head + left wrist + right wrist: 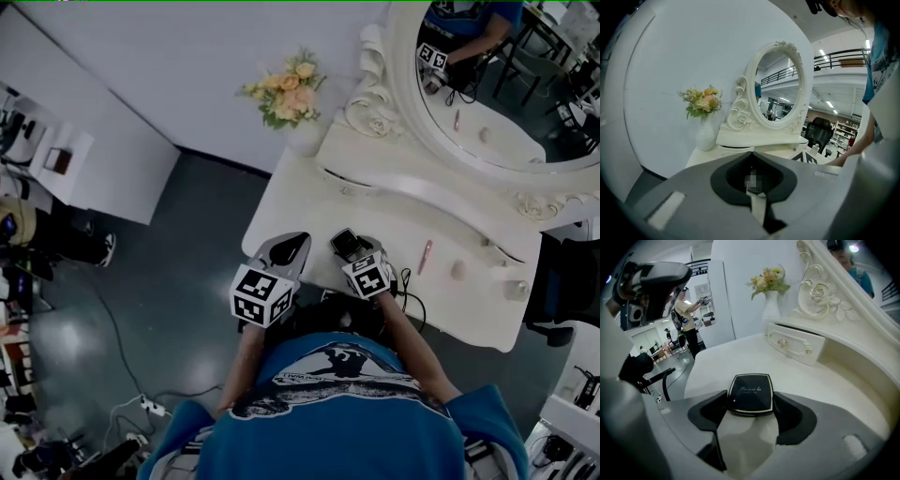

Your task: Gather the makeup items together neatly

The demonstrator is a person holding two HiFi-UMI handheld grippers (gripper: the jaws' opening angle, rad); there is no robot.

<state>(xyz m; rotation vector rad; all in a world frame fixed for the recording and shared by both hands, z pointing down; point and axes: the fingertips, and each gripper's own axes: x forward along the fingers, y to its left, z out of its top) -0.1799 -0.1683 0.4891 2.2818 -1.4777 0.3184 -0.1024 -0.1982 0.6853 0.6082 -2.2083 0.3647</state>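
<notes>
Black compact (750,392) flat, lid up — right gripper (750,398) fingers spread around it, left gripper (751,155) fingers together

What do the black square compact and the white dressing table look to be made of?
Black square compact: probably hard plastic, glossy; its lid shows a highlight, a pale metallic-looking rim and printed lettering.
White dressing table: likely painted wood or moulded resin, satin; uniform cream coat over carved roses and scrolls, no grain visible.
</notes>
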